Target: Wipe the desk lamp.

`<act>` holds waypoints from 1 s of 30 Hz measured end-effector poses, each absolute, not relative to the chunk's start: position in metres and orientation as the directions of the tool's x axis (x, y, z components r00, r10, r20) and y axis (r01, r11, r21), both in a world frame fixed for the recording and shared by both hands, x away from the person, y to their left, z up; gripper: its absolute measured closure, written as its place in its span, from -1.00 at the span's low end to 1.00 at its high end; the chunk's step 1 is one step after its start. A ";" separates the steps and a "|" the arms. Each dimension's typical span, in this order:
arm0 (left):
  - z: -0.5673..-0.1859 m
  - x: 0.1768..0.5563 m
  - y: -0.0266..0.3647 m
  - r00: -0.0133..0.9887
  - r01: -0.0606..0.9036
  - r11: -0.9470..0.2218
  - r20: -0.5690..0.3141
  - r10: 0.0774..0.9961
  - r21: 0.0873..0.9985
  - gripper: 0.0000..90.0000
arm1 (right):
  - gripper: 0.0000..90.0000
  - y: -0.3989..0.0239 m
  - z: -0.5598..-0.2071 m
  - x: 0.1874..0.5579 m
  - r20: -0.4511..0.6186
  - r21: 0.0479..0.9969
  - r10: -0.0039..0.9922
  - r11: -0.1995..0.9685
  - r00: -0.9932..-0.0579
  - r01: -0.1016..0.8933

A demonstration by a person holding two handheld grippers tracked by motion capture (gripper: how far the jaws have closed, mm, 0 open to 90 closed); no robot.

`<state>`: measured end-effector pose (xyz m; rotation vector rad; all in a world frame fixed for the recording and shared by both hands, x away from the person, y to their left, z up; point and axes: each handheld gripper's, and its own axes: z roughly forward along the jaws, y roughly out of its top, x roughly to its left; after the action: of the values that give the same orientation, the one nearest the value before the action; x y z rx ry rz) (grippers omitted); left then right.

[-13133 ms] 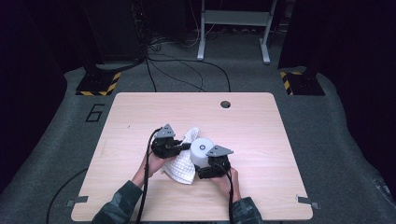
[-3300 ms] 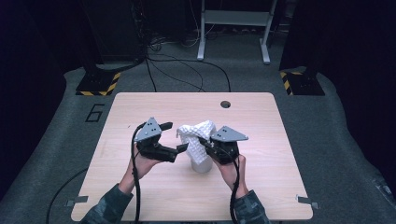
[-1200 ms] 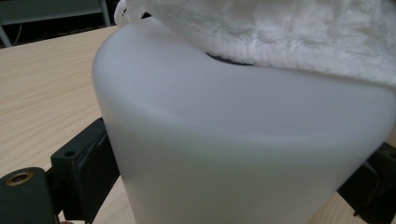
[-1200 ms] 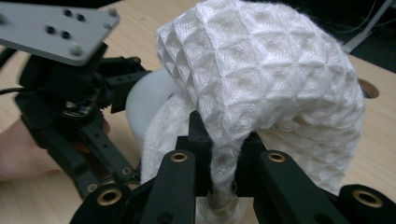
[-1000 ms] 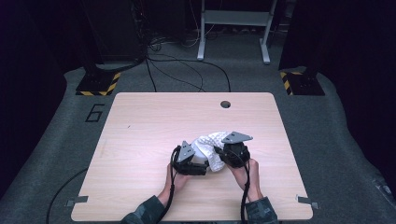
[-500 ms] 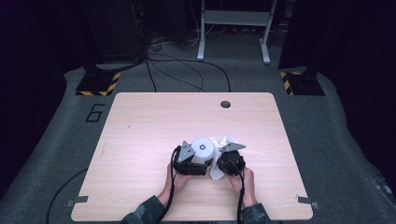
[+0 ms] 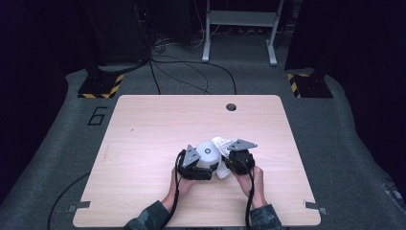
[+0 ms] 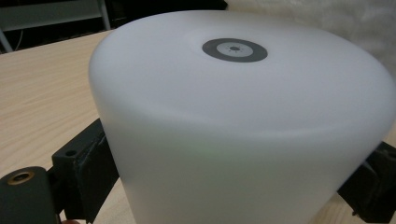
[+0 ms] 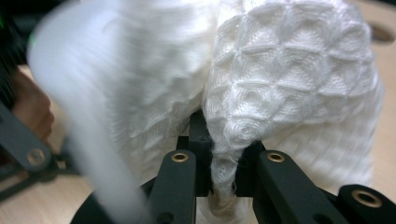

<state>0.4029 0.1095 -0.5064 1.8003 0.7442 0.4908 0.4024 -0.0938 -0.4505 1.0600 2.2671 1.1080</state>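
Room: dark, grey carpeted floor [image 7: 57, 158] with a painted 6, cables, 2 yellow-and-black striped bases at the back, pale metal stand beyond.
Surface: light wooden table [image 7: 143, 129], rounded corners, 1 round cable hole [image 7: 231, 107] near the far edge.
Item 1: white cylinder [image 7: 208, 155], matt and translucent, upright on the table right of centre toward the near edge; grey ring mark on its flat top [image 8: 235, 49].
Item 2: white waffle-weave cloth [image 7: 223, 145], bunched, pressed against the cylinder's right and far side, partly hanging down beside it.
Left gripper [image 7: 201, 171]: at the cylinder's near-left side, jaws spread wide and set against both flanks of the cylinder wall, clamped on it as seen in the left gripper view.
Right gripper [image 7: 225, 165]: just right of the cylinder, jaws drawn close together with a pinched fold of the cloth [image 9: 289, 84] between the pads; cloth billowing above the jaws, blurred cylinder wall at the left of the right gripper view.
Hands: 2, entering from the near edge, camouflage-pattern sleeves at the wrists.
Spacing: grippers near each other, cylinder and cloth between them.
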 end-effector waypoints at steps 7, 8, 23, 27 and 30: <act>-0.506 0.403 0.110 0.726 0.251 -0.238 -0.020 0.688 0.938 -0.83 | 0.82 -0.093 -0.453 0.424 -0.023 0.798 0.745 0.416 -0.667 0.437; -0.507 0.403 0.110 0.727 0.248 -0.229 -0.024 0.687 0.941 -0.83 | 0.82 -0.092 -0.456 0.426 -0.023 0.793 0.742 0.422 -0.670 0.440; -0.508 0.404 0.109 0.720 0.241 -0.229 -0.016 0.693 0.943 -0.83 | 0.82 -0.096 -0.500 0.435 0.008 0.718 0.695 0.497 -0.719 0.488; -0.508 0.403 0.109 0.720 0.241 -0.229 -0.016 0.693 0.943 -0.83 | 0.82 -0.095 -0.482 0.436 -0.012 0.756 0.692 0.479 -0.722 0.446; -0.508 0.403 0.109 0.720 0.240 -0.229 -0.014 0.693 0.943 -0.83 | 0.82 -0.093 -0.465 0.440 -0.047 0.780 0.677 0.484 -0.734 0.397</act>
<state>0.4034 0.1091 -0.5078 1.7964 0.7349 0.5012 0.4398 -0.0934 -0.4646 0.9014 2.3861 1.1190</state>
